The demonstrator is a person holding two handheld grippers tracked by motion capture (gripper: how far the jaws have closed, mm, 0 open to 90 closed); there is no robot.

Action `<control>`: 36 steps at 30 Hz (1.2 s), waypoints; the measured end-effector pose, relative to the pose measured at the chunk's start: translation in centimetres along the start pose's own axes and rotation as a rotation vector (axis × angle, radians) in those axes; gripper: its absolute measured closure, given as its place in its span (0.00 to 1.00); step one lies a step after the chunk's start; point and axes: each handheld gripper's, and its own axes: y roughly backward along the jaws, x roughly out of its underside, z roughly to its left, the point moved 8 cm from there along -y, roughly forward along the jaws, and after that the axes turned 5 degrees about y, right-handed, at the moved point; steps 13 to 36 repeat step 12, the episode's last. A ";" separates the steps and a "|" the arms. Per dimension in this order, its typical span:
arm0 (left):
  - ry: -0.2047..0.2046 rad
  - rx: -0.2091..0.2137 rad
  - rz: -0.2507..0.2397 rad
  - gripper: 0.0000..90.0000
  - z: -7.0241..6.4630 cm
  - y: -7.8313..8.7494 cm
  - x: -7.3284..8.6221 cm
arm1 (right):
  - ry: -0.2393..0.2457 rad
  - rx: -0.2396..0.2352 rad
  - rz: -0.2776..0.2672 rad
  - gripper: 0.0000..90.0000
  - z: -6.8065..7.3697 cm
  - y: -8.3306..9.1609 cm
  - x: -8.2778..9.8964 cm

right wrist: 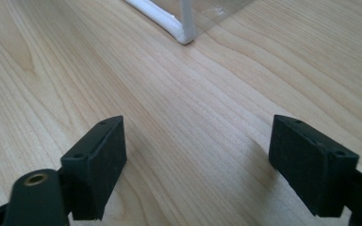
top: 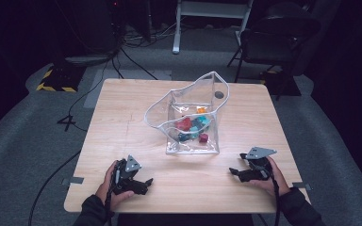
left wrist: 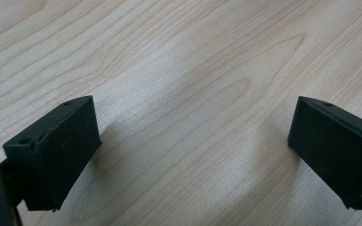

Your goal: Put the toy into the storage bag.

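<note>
Both tools are resting low over the near edge of the table (top: 122,99), and I am holding one in each hand. Left tool (top: 143,182) is sitting near the front left corner with its jaws spread wide and nothing between them; in the left gripper view I am seeing bare wood grain between the two black pads. Right tool (top: 235,172) is sitting near the front right, jaws likewise spread and gripping nothing; in the right gripper view it is looking along the wood toward the white-piped corner of the pouch (right wrist: 184,35), which is lying ahead and well apart from the pads.

The clear pouch (top: 179,101) is standing in the middle of the table, between and beyond both tools, its mouth gaping open and its upper flap leaning back toward the far right. Small coloured pieces (top: 194,128) are lying inside on its bottom: red, teal, orange and a dark red cube, as far as I can make out.

Progress, as I am judging it: neither tool is touching the pouch or any piece, so no grasp is under way. Whether the pieces are meant to come out or the pouch is meant to be closed, I am unable to tell; either way that handling is not yet done.

Writing: I am reading no brand, label or lettering on the pouch, the pieces or the tools.
</note>
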 end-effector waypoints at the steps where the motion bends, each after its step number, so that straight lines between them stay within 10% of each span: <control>1: 0.001 0.001 -0.001 0.03 0.0 0.0 0.0 | -0.017 -0.003 -0.021 0.21 -0.1 0.0 0.1; 36: 0.001 0.005 -0.002 0.03 0.0 -0.1 -0.1 | -0.010 -0.006 -0.018 0.19 -0.2 0.0 0.3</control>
